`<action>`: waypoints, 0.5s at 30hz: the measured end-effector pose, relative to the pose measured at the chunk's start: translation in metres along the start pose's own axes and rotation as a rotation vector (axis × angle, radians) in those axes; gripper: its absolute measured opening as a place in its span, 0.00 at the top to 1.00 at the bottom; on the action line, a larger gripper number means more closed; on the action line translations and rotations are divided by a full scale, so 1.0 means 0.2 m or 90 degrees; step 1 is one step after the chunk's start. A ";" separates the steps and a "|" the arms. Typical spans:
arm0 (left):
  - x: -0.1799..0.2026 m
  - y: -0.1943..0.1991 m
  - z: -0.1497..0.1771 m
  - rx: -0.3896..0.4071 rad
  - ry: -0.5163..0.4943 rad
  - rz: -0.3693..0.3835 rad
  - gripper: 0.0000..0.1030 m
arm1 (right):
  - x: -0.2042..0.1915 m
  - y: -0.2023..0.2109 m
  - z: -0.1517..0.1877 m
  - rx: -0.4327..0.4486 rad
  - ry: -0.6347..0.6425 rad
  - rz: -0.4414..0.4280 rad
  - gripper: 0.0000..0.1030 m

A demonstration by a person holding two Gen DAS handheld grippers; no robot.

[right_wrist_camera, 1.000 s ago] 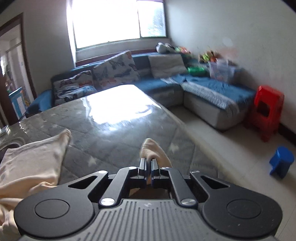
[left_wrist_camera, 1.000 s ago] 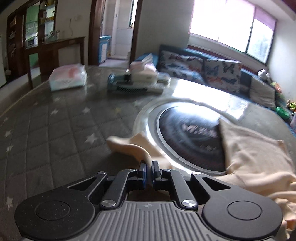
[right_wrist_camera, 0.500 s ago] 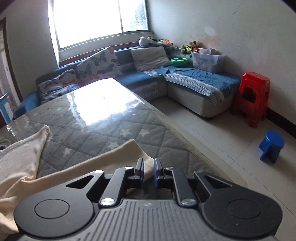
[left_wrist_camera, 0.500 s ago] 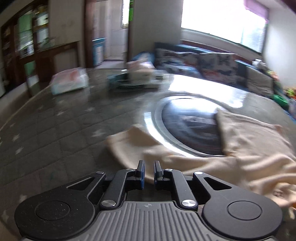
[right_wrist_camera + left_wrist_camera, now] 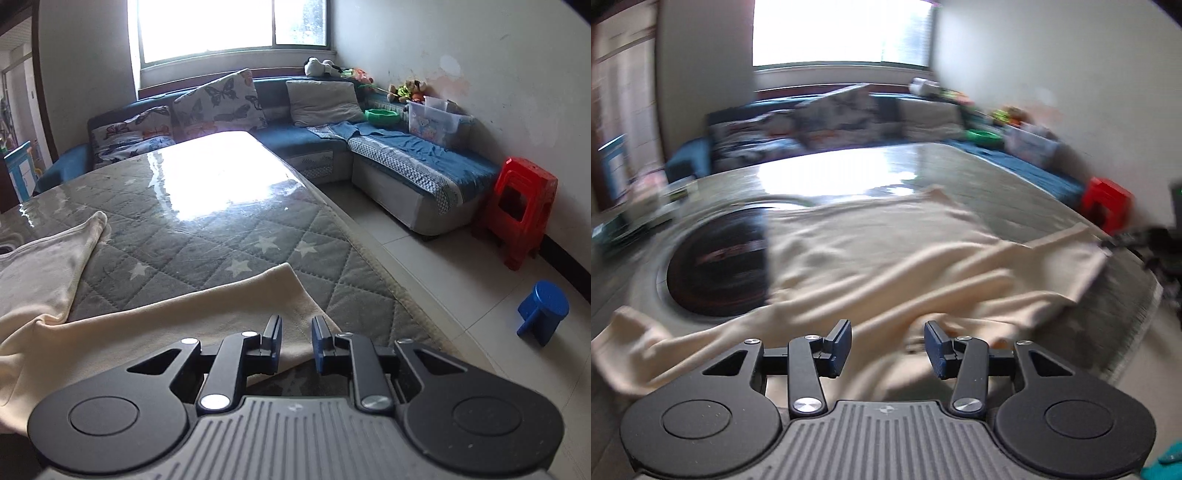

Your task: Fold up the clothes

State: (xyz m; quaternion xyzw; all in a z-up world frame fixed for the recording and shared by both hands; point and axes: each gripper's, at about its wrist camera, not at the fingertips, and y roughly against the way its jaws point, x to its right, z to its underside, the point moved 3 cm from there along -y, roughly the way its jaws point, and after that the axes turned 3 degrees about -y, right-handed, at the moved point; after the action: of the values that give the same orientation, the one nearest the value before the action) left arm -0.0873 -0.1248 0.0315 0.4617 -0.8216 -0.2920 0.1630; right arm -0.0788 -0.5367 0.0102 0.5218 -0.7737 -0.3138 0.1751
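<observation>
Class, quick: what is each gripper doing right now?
Left gripper: open, just widened, above the cloth.
Right gripper: open, holding nothing.

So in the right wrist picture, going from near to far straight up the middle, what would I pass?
Tongs → cream garment → grey quilted table cover with stars → butterfly cushion → window.

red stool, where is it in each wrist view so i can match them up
Left wrist: the red stool is at the right edge, mid-height, blurred, just past the table's far right corner.
Right wrist: the red stool stands on the tiled floor at the right, against the wall, beside the end of the blue sofa.
Shared landmark: the bright window behind the sofa, top centre in both.
</observation>
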 end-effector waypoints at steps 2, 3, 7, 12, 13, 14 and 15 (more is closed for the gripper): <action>0.06 -0.03 0.00 -0.005 -0.038 0.002 0.55 | -0.03 0.04 -0.02 0.005 0.014 -0.014 0.83; 0.08 -0.05 0.00 -0.007 -0.055 0.001 0.55 | -0.04 0.05 -0.02 0.007 0.017 -0.021 0.82; 0.12 -0.10 0.01 -0.018 -0.082 -0.003 0.63 | -0.09 0.11 -0.04 0.006 0.027 -0.063 0.80; 0.10 -0.13 0.03 -0.027 -0.073 -0.013 0.91 | -0.27 0.20 -0.04 0.009 0.089 -0.132 0.78; 0.10 -0.13 0.03 -0.025 -0.070 -0.014 0.93 | -0.29 0.21 -0.04 0.010 0.097 -0.137 0.78; 0.10 -0.11 0.03 -0.019 -0.069 -0.013 0.93 | -0.34 0.24 -0.03 0.013 0.117 -0.156 0.78; 0.10 -0.08 0.03 -0.012 -0.070 -0.010 0.93 | -0.40 0.26 -0.03 0.016 0.137 -0.175 0.78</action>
State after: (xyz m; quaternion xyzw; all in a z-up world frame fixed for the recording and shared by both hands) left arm -0.0902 -0.1465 0.0157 0.4502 -0.8226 -0.3260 0.1198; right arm -0.0801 -0.4523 0.0544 0.6553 -0.6760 -0.2672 0.2057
